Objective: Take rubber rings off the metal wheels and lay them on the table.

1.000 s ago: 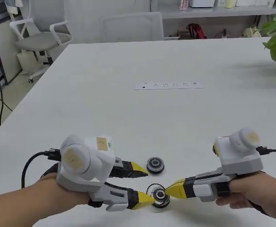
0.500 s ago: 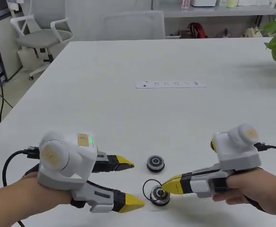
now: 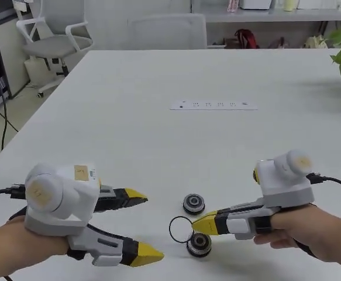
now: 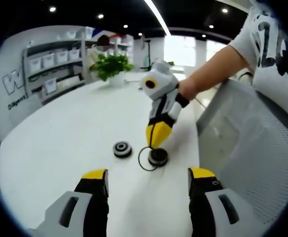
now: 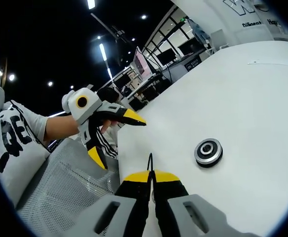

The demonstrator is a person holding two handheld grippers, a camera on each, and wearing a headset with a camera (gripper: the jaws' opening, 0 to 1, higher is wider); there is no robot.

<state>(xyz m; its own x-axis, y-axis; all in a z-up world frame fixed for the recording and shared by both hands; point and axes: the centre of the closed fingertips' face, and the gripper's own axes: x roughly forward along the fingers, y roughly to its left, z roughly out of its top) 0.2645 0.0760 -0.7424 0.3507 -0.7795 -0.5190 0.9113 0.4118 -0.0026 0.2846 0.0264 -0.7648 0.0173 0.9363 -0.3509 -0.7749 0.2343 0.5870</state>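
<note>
Head view downward, gripper views opposed (sharing one wheel (image 3: 193, 203))

The head view is bright and evenly lit from above. The white table (image 3: 158, 134) carries no hard glare, and only faint, soft shadows sit close under the metal wheels (image 3: 193, 204) at five o'clock. Focus is sharp enough that the thin rubber ring (image 3: 170, 228) reads cleanly against the pale top. The left gripper view is softer and slightly hazy, with a strip lamp (image 4: 156, 15) at twelve o'clock and glare washing out the background at one. The right gripper view has a dark ceiling with a lamp (image 5: 102, 51) at eleven o'clock. Its tabletop is nearly blown out at three, and straight lines bow toward the edges.
</note>
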